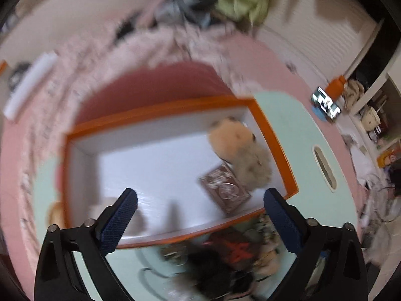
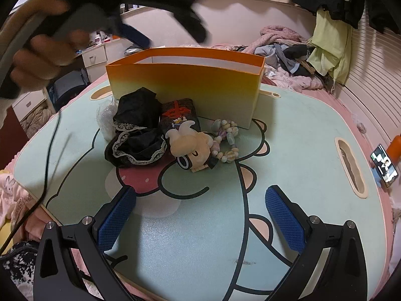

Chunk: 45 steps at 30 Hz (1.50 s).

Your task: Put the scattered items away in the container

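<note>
An orange box (image 2: 185, 80) with white inner walls stands at the back of the mint table (image 2: 300, 138). In the blurred left wrist view I look down into the orange box (image 1: 275, 135); a tan plush toy (image 1: 240, 150) and a brown patterned pack (image 1: 225, 188) lie inside. My left gripper (image 1: 200, 193) hangs open over the box with nothing between its fingers. In front of the box lie a black lace cloth (image 2: 137, 130), a dark pouch with a red sign (image 2: 179, 113), a cream figure toy (image 2: 190, 148) and a bead bracelet (image 2: 228, 138). Nearer the front, my right gripper (image 2: 200, 190) is open and holds nothing.
A hand (image 2: 37, 57) holds the left gripper above the box's left end, with a black cable (image 2: 50, 150) trailing down. A phone (image 2: 384, 166) and an orange bottle (image 2: 396, 148) stand at the right. Clothes (image 2: 288, 47) are heaped on the pink bed behind. A handle slot (image 2: 351, 168) cuts the table's right side.
</note>
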### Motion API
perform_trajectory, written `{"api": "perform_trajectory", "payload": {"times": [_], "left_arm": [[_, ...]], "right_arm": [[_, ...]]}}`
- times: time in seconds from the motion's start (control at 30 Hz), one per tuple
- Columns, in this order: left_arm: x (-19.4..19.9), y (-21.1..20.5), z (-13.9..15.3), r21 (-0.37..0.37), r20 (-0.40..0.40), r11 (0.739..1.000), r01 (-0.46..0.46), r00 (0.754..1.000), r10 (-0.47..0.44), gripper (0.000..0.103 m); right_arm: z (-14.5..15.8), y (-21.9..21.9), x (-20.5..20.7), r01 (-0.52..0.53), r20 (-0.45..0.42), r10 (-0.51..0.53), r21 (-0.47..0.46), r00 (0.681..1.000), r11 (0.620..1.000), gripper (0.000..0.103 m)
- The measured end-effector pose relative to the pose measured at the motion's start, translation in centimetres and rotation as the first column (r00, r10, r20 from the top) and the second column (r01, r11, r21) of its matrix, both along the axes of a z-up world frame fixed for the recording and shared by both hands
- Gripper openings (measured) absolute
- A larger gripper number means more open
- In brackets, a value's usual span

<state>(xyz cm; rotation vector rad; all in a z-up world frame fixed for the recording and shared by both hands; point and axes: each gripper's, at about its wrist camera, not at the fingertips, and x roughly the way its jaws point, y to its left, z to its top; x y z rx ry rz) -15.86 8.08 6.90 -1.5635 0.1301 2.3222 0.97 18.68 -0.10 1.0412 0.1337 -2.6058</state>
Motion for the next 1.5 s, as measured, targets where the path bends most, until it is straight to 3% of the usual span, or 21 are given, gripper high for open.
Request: {"api": "perform_trajectory", "payload": {"times": [0.03, 0.1, 0.2, 0.27, 0.3, 0.4, 0.53, 0.73, 0.97, 1.07, 1.17, 1.27, 1.4, 1.5], "left_arm": [[-0.5, 0.4, -0.7, 0.010, 0.040, 1.000, -0.003, 0.999, 0.003, 0.086], [-1.6, 1.1, -2.0, 0.024, 0.106, 1.000, -0.009, 0.994, 0.006, 0.084], [-2.4, 1.4, -3.6, -0.013, 0.137, 0.998, -0.054, 0.989, 0.056, 0.077], [-2.9, 1.2, -4.8, 0.017, 0.181, 0.997, -0.071, 0.981, 0.066, 0.076], [-2.7, 1.2, -4.8, 0.020, 0.154, 0.997, -0.071, 0.986, 0.067, 0.074], [-2.4, 1.2, -4.5, -0.028, 0.112, 0.996, -0.079, 0.990, 0.082, 0.049], [-2.6, 0.3, -4.0, 0.007, 0.118, 0.996, -0.087, 0.989, 0.085, 0.042], [-1.5, -1.8, 0.5, 0.104, 0.018, 0.990, -0.092, 0.996, 0.091, 0.041], [3.8, -6.4, 5.2, 0.209, -0.134, 0.976, -0.062, 0.987, 0.092, 0.040], [5.9, -9.0, 4.5, 0.233, -0.148, 0.968, -0.096, 0.980, 0.133, 0.040], [7.2, -11.1, 2.1, 0.264, -0.103, 0.957, -0.124, 0.982, 0.156, 0.040], [7.7, -12.1, -0.7, 0.228, -0.069, 0.960, -0.164, 0.981, 0.184, 0.041], [7.3, -12.4, -2.6, 0.209, -0.072, 0.956, -0.204, 0.972, 0.223, 0.057], [7.5, -12.1, -1.6, 0.225, -0.117, 0.957, -0.183, 0.970, 0.213, 0.059]], "right_arm": [[0.0, 0.0, 0.0, 0.000, 0.000, 0.000, 0.000, 1.000, 1.000, 0.103], [0.0, 0.0, 0.0, 0.000, 0.000, 0.000, -0.001, 1.000, 1.000, 0.103], [0.1, 0.0, -0.1, -0.002, -0.001, 0.002, -0.001, 1.000, 1.000, 0.103], [0.1, 0.0, -0.1, -0.002, -0.001, 0.002, -0.002, 1.000, 1.000, 0.103], [0.2, 0.0, -0.1, -0.003, -0.002, 0.003, -0.002, 1.000, 1.000, 0.103], [0.3, -0.1, 0.0, -0.007, -0.003, 0.007, -0.002, 1.000, 1.000, 0.103], [0.3, -0.2, 0.0, -0.007, -0.004, 0.007, -0.002, 1.000, 1.000, 0.103], [0.3, -0.2, 0.0, -0.008, -0.004, 0.008, -0.002, 1.000, 1.000, 0.103], [0.3, -0.3, 0.0, -0.009, -0.004, 0.009, -0.002, 1.000, 1.000, 0.103], [0.2, -0.2, 0.0, -0.010, -0.003, 0.010, -0.003, 1.000, 1.000, 0.103], [0.3, -0.2, -0.1, -0.011, -0.003, 0.011, -0.003, 1.000, 1.000, 0.103], [0.3, -0.2, -0.2, -0.010, -0.002, 0.010, -0.002, 1.000, 1.000, 0.103], [0.2, -0.2, -0.1, -0.011, -0.003, 0.011, -0.002, 1.000, 1.000, 0.103], [0.2, -0.2, -0.1, -0.012, -0.003, 0.012, -0.002, 1.000, 1.000, 0.103]]}}
